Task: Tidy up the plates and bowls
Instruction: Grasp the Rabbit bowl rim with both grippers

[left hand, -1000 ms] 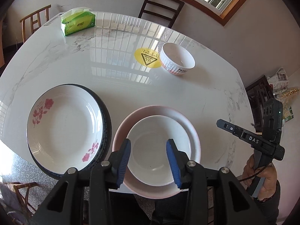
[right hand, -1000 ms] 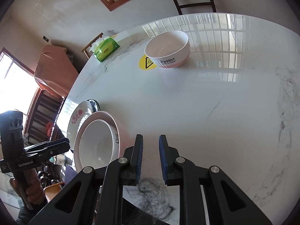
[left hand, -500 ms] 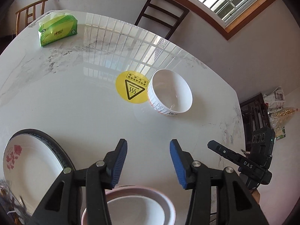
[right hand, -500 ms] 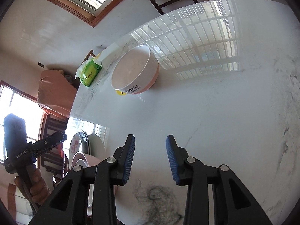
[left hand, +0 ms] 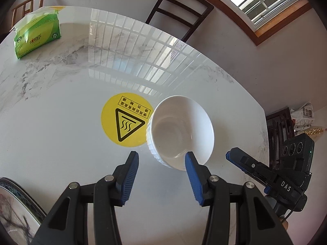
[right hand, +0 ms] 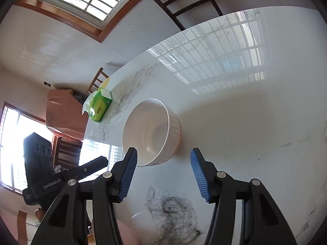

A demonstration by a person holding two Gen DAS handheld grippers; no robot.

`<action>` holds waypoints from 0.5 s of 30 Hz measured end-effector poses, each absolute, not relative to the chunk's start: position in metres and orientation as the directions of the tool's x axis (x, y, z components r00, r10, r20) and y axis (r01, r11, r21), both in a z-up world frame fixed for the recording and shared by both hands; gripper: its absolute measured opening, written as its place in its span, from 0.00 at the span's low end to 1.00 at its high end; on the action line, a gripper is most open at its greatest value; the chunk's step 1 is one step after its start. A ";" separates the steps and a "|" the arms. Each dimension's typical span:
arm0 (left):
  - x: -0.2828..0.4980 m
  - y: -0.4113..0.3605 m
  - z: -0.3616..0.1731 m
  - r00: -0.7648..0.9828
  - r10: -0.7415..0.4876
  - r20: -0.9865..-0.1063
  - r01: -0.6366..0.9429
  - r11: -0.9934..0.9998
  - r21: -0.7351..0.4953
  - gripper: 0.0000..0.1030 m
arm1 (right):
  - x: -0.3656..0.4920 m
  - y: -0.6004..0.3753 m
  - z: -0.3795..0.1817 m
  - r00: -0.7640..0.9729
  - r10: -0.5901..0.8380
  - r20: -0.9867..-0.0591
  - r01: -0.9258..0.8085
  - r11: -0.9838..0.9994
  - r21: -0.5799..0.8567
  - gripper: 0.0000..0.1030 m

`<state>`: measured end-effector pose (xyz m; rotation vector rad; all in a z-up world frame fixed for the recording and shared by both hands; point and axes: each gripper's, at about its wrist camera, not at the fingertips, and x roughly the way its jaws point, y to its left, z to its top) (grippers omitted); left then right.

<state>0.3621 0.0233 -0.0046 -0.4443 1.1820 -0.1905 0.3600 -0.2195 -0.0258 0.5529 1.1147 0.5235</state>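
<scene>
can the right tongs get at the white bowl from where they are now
Probably yes. The right tongs stand open with nothing between them, and the white bowl sits just ahead on bare table with nothing in between.

Green tissue pack (left hand: 36, 33), yellow warning sticker (left hand: 126, 120), dark chair (left hand: 179, 12).

Worktop (left hand: 61, 122): glossy white marble, grey-veined, mirror-smooth. Bowl (left hand: 181, 130): glazed white ceramic, ribbed outer wall. Tissue pack (left hand: 36, 34): shiny green plastic film. Hand-held gripper (right hand: 163, 171): matt black plastic, ridged blue rubbery pads (right hand: 128, 173), metal pivot screws.
</scene>
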 end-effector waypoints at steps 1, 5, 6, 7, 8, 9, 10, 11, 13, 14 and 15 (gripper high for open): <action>0.365 0.022 -0.007 0.370 -0.364 -0.855 -0.089 0.902 -0.422 0.47 | 0.363 -0.219 -0.026 0.348 0.642 -0.683 -0.115 0.752 0.649 0.51; 0.375 0.021 -0.015 0.350 -0.346 -0.870 -0.103 0.910 -0.403 0.47 | 0.372 -0.214 -0.031 0.336 0.638 -0.693 -0.123 0.759 0.639 0.51; 0.376 0.022 -0.017 0.350 -0.342 -0.872 -0.108 0.910 -0.400 0.47 | 0.374 -0.213 -0.032 0.332 0.639 -0.694 -0.124 0.759 0.639 0.51; 0.378 0.021 -0.019 0.350 -0.343 -0.872 -0.112 0.909 -0.402 0.47 | 0.376 -0.212 -0.034 0.328 0.638 -0.697 -0.126 0.760 0.637 0.51; 0.380 0.023 -0.021 0.344 -0.343 -0.874 -0.115 0.908 -0.402 0.47 | 0.377 -0.211 -0.034 0.326 0.636 -0.699 -0.128 0.763 0.634 0.51; 0.383 0.021 -0.023 0.341 -0.344 -0.875 -0.116 0.908 -0.402 0.47 | 0.378 -0.209 -0.035 0.326 0.633 -0.702 -0.131 0.766 0.629 0.51; 0.384 0.020 -0.024 0.340 -0.341 -0.876 -0.117 0.909 -0.399 0.47 | 0.379 -0.208 -0.035 0.326 0.629 -0.706 -0.134 0.770 0.624 0.51; 0.385 0.020 -0.025 0.341 -0.334 -0.879 -0.117 0.912 -0.392 0.47 | 0.380 -0.207 -0.035 0.326 0.625 -0.709 -0.136 0.773 0.620 0.51; 0.388 0.019 -0.027 0.341 -0.325 -0.882 -0.115 0.917 -0.382 0.47 | 0.382 -0.204 -0.036 0.325 0.622 -0.712 -0.138 0.776 0.615 0.51; 0.390 0.019 -0.029 0.339 -0.324 -0.883 -0.115 0.917 -0.381 0.47 | 0.383 -0.203 -0.036 0.324 0.622 -0.713 -0.138 0.777 0.615 0.51; 0.392 0.020 -0.030 0.337 -0.322 -0.884 -0.118 0.918 -0.380 0.47 | 0.383 -0.203 -0.037 0.322 0.619 -0.716 -0.137 0.779 0.612 0.51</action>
